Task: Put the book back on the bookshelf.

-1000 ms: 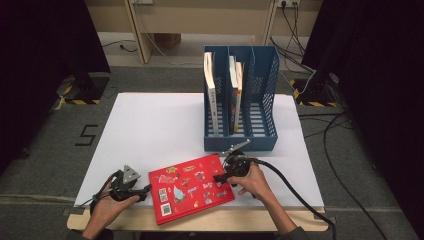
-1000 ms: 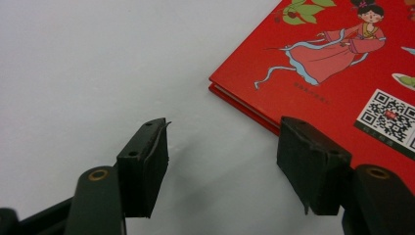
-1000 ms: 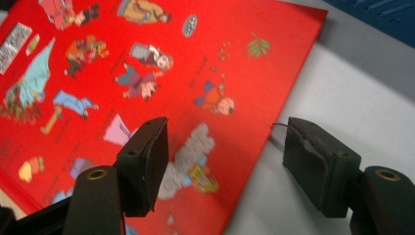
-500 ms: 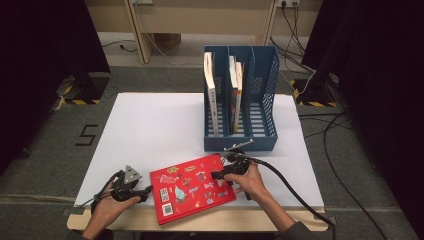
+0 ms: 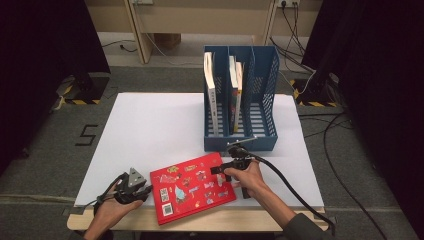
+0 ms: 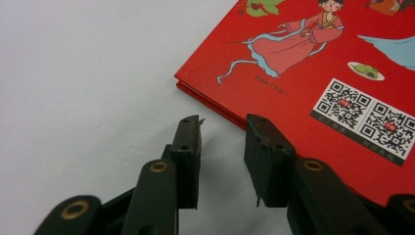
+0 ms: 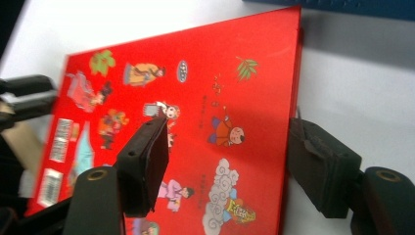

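A blue file rack (image 5: 240, 100) stands upright on the white bench (image 5: 150, 130), toward its far right, divided into three slots that open upward. The left slot holds one white-spined book (image 5: 211, 92) standing on edge against the left wall. The middle slot holds two thinner books (image 5: 235, 90), upright and side by side, leaning against the divider on their left. The right slot shows just its slatted blue floor and perforated wall.

Just in front of the rack, a red picture book (image 5: 192, 187) lies flat on the bench near its front edge, cover up, printed with cartoon figures and two QR codes (image 6: 364, 117); it is turned at an angle to the bench's edge.

The right claw (image 5: 227, 170) is over the book's far right corner: in the right gripper view one jaw hangs above the cover and the other sits just outside the book's edge (image 7: 292, 98), released, not pressing on it.

The left claw (image 6: 222, 147) rests at the book's near left corner (image 6: 178, 81). Its jaws have just been closing, yet a gap shows between them with bare bench in it, so it grasps nothing.
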